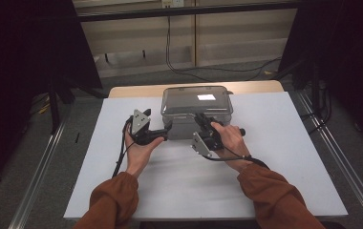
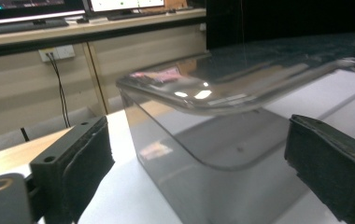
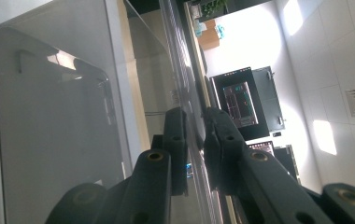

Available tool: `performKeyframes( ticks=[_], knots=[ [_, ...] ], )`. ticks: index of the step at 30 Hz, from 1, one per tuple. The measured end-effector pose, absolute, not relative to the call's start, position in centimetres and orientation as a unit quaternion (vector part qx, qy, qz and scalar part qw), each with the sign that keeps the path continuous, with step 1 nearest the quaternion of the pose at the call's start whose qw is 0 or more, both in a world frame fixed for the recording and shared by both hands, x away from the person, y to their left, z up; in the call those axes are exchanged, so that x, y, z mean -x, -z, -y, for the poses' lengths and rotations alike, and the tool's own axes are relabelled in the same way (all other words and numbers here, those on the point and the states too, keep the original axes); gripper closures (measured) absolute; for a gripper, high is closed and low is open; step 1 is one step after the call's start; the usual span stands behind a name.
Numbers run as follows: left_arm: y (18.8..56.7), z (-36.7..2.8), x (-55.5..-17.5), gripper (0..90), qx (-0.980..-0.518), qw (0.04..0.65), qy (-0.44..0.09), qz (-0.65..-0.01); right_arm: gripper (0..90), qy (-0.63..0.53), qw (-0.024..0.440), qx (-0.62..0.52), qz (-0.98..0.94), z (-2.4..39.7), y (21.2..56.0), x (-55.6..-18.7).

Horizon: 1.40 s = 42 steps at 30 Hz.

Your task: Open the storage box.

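A clear plastic box with a clear lid stands at the back middle of the white table. My left gripper lies level at the box's front left corner. In the left gripper view the gripper is open, its pads wide apart, and the box's corner sits between them untouched. My right gripper reaches the front edge of the lid from the right. In the right gripper view it is shut on the thin lid rim, with the box wall to the left.
The white table sheet runs wide in front of the box and to both sides. A wooden table edge shows behind it. Metal rails line the floor at left and right, and cables hang at the back wall.
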<state>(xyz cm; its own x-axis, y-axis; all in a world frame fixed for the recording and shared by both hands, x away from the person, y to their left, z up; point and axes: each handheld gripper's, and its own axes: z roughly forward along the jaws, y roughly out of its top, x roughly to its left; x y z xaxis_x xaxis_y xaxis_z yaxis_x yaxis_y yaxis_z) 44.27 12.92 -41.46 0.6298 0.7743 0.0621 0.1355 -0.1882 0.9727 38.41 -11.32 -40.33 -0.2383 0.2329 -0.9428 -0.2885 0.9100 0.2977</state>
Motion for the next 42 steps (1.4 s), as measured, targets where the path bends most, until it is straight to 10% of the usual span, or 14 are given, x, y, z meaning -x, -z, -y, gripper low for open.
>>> performKeyframes(
  ticks=[18,30,42],
  knots=[
    [42.1,-12.7,-45.7,10.9,-0.71,0.545,-0.308,-0.322,77.1,-0.217,0.61,0.01,-0.762,11.2,41.0,-38.4],
    [42.2,-12.4,-45.6,11.9,-0.707,0.552,-0.306,-0.318,38.9,-0.307,0.546,-0.122,-0.77,13.6,40.5,-39.2],
    [42.2,-12.3,-45.6,11.1,-0.707,0.553,-0.304,-0.32,22.6,-0.374,0.472,-0.22,-0.767,17.1,40.1,-39.9]
  ],
)
